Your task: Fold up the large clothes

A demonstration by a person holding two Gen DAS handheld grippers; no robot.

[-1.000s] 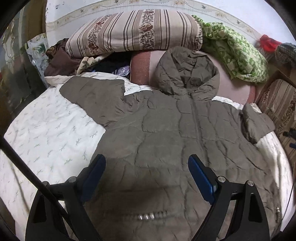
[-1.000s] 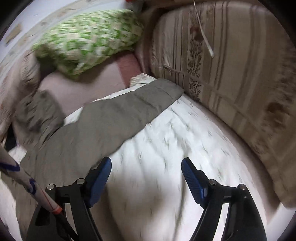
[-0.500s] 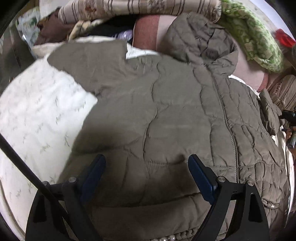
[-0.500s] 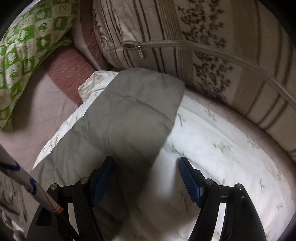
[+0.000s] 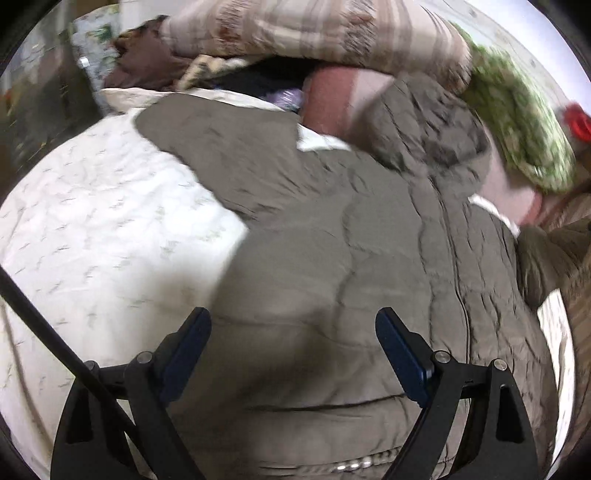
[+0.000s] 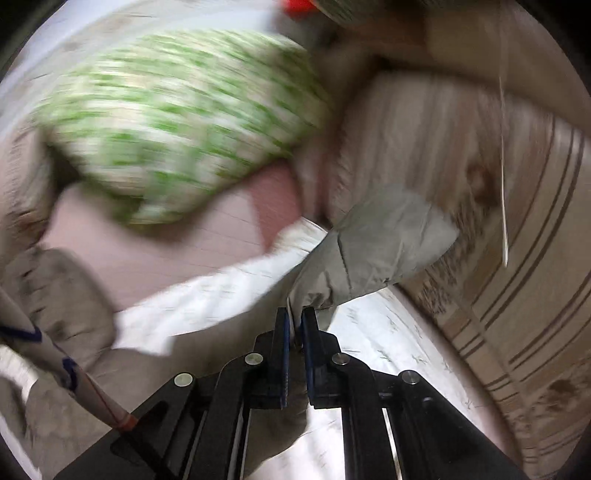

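A large olive-brown quilted hooded jacket (image 5: 332,258) lies spread on the white bed sheet (image 5: 92,229), its hood (image 5: 424,122) against the pillows and one sleeve (image 5: 207,140) stretched out to the left. My left gripper (image 5: 291,332) is open and empty, hovering over the jacket's lower front. In the right wrist view my right gripper (image 6: 294,321) is shut on the jacket's other sleeve (image 6: 376,240) and holds its cuff lifted off the sheet (image 6: 369,332).
A striped pillow (image 5: 314,33), a green patterned pillow (image 5: 517,122) (image 6: 177,122) and a pink bolster (image 5: 332,96) line the head of the bed. A large striped cushion (image 6: 498,221) stands close on the right. Dark clothes (image 5: 144,62) are heaped at the back left.
My right gripper has closed on the sleeve end and raised it off the sheet. My left gripper stayed open and drew back a little over the jacket.
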